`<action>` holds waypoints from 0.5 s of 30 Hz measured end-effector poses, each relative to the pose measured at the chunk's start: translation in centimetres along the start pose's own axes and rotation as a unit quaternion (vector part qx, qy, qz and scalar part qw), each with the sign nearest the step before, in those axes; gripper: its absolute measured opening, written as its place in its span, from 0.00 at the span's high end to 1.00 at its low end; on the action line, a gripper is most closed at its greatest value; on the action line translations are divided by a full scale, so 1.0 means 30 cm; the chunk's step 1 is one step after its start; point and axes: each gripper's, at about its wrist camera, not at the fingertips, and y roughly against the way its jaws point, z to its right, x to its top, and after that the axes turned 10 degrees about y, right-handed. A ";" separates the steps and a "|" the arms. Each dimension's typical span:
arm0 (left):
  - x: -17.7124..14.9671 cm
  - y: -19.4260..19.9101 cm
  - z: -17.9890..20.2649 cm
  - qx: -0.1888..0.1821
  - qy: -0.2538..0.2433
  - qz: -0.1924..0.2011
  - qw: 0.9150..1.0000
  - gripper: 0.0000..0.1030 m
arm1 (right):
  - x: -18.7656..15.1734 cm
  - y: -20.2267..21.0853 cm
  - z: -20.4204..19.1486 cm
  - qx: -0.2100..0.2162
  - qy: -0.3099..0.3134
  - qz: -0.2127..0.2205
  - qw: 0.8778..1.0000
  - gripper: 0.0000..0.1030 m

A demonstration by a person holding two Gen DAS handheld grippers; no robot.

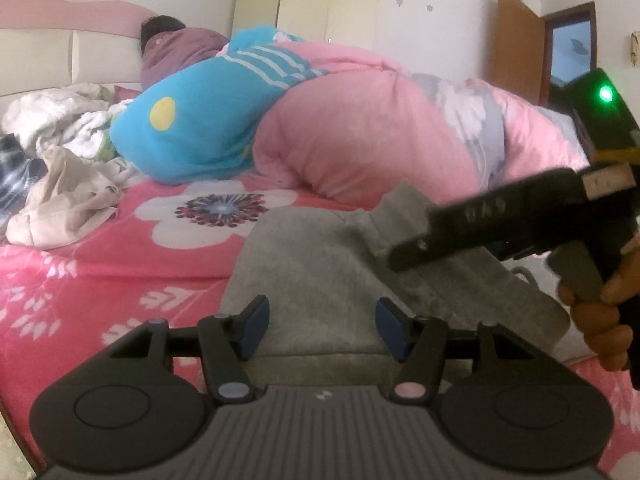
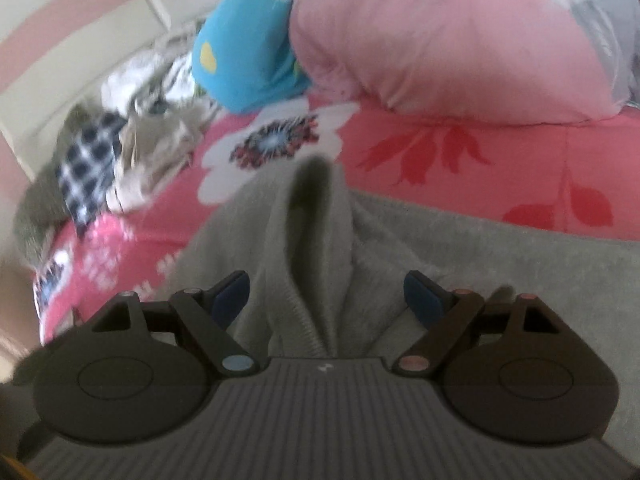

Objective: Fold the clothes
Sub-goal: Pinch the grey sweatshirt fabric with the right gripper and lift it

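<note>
The soft grey fleece garment (image 1: 320, 264) is lying near you on the pink floral bedsheet (image 1: 100, 280); both your left gripper (image 1: 322, 326) and right gripper (image 2: 326, 300) are gaping, holding nothing, risking pinching one layer.

The bed (image 1: 100, 276) wore a pink flowered sheet, backed by a cream padded headboard (image 1: 60, 56) under a pink-banded wall (image 1: 80, 4). A cream wardrobe (image 1: 308, 4) stood behind, and a brown door (image 1: 516, 44) hung open in soft daylight.
</note>
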 end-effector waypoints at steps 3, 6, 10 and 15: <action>-0.001 0.012 -0.016 -0.003 0.008 0.005 1.000 0.43 | -0.013 0.051 -0.022 0.000 -0.004 0.015 1.000 0.86; 0.003 0.028 -0.028 -0.007 0.014 0.015 1.000 0.43 | -0.029 0.138 -0.037 0.013 -0.042 0.046 0.998 0.90; 0.013 0.039 -0.019 -0.012 0.013 0.026 1.000 0.43 | -0.109 0.205 0.017 0.064 -0.159 0.076 0.982 0.90; 0.021 0.046 0.037 -0.029 -0.008 0.033 0.999 0.43 | -0.247 0.213 0.141 0.117 -0.316 0.082 0.938 0.90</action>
